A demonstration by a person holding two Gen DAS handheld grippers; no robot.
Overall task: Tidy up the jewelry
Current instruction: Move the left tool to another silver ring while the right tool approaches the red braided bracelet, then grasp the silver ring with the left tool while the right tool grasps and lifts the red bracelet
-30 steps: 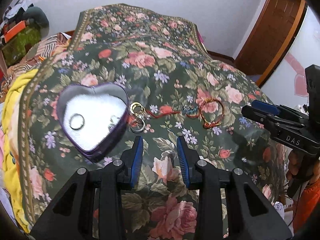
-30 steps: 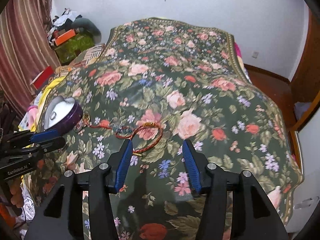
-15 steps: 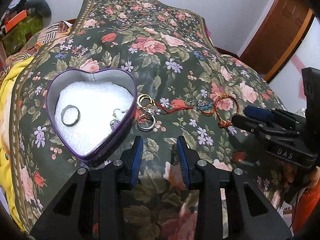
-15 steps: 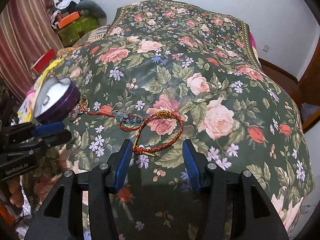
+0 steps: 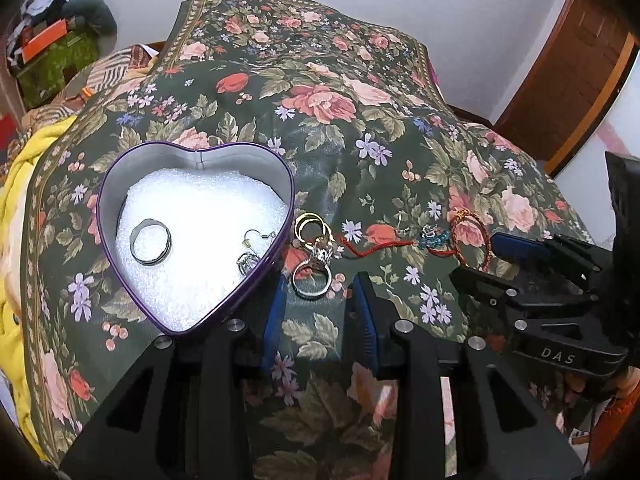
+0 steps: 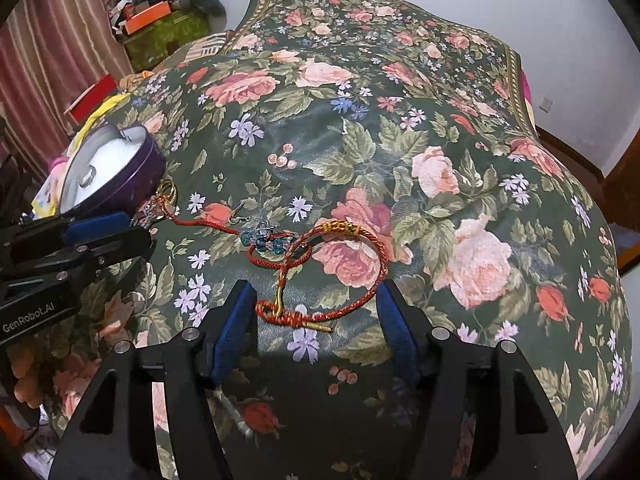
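A purple heart-shaped tin (image 5: 105, 184) (image 6: 148, 160) with white foam lies on the floral bedspread; a grey ring (image 5: 151, 242) and an earring (image 5: 250, 254) rest inside. Right of it lie gold hoops (image 5: 310, 227), a silver stone ring (image 5: 312, 278), a red cord with teal beads (image 5: 434, 238) (image 6: 262, 238) and a red-gold braided bracelet (image 5: 476, 236) (image 6: 348, 264). My left gripper (image 5: 320, 316) is open, with the silver ring just ahead between its tips. My right gripper (image 6: 316, 324) (image 5: 520, 256) is open, its tips on either side of the bracelet's knotted end.
The floral bedspread (image 6: 440, 168) slopes off at the right towards a wooden door (image 5: 568, 60). A yellow blanket (image 5: 24, 184) lies left of the tin. Boxes and clutter (image 6: 160, 20) stand at the far left by a striped curtain (image 6: 48, 64).
Both grippers have moved forward and down towards the bedspread. The left one has closed in on the silver ring, the right one on the bracelet. Neither has changed its opening.
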